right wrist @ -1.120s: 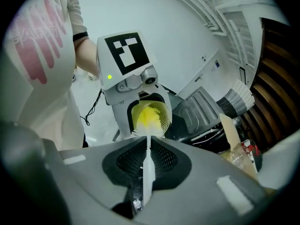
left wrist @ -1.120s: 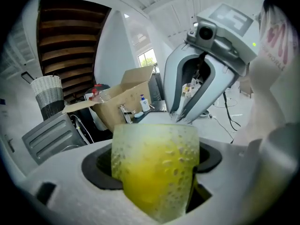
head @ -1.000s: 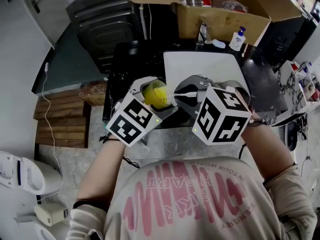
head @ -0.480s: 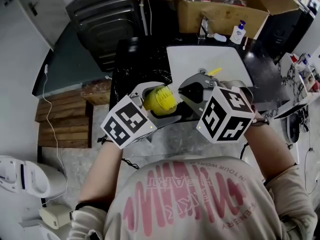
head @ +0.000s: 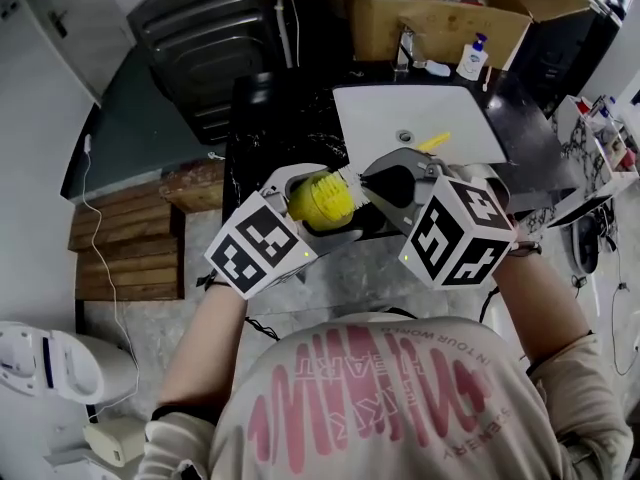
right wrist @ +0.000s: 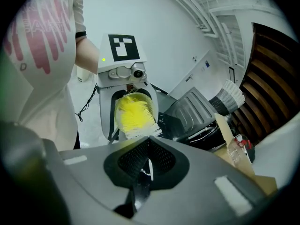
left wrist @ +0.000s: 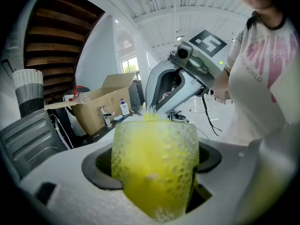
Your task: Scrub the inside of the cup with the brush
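Nearest: white shirt [head: 370, 398] with pink print. Above it, left marker cube [head: 258, 250] and right marker cube [head: 460, 233], hiding much of both gripper bodies in head view. Left gripper [head: 310, 208] jaws closed around cup [head: 325, 200], held in mid-air over front edge of black marbled counter [head: 270, 128]. Cup on its side, long axis roughly left-right, mouth toward right gripper [head: 385, 183]. Clear dimpled wall, tapered, yellow showing through. Right gripper jaws narrow, pinched on thin shaft of brush [head: 345, 180]. Brush in line with cup: yellow-and-white bristle head inside cup, yellow handle end [head: 432, 143] out past jaws, up-right, over white sink [head: 380, 118]. Beyond: faucet [head: 405, 48], soap bottle [head: 470, 58], open cardboard box [head: 440, 28]. Off left: dark ribbed case [head: 215, 38], wooden planks [head: 125, 228].
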A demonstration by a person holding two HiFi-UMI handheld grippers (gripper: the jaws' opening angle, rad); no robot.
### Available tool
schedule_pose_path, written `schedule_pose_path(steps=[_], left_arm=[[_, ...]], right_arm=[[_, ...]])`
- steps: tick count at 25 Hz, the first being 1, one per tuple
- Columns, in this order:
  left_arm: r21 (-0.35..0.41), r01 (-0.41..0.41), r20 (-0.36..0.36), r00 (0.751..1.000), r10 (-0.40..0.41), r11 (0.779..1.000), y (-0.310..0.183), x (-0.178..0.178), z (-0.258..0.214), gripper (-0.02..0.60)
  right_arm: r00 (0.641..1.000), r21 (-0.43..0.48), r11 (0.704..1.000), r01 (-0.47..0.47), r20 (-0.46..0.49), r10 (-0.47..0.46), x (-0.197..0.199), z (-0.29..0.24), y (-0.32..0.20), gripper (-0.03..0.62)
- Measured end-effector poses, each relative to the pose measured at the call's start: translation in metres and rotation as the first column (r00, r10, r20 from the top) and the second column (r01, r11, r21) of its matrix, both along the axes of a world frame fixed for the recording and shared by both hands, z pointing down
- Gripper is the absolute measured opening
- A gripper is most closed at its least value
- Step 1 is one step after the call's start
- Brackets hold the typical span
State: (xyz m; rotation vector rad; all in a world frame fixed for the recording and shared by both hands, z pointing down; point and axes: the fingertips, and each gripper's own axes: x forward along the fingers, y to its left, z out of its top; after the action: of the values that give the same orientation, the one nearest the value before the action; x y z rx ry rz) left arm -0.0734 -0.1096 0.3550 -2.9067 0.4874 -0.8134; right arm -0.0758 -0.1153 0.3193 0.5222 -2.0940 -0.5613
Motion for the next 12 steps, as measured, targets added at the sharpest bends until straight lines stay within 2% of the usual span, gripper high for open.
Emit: schedule_pose_path(steps=[12], left_arm=[[0.007,0.043,-0.021,0.999,-0.043,0.999,-0.019,0.009,0.007,0.407]], right_arm=[[0.996,0.009,0.998,-0.068,0.060,0.067,0.033,-0.006,-0.017,0.012]])
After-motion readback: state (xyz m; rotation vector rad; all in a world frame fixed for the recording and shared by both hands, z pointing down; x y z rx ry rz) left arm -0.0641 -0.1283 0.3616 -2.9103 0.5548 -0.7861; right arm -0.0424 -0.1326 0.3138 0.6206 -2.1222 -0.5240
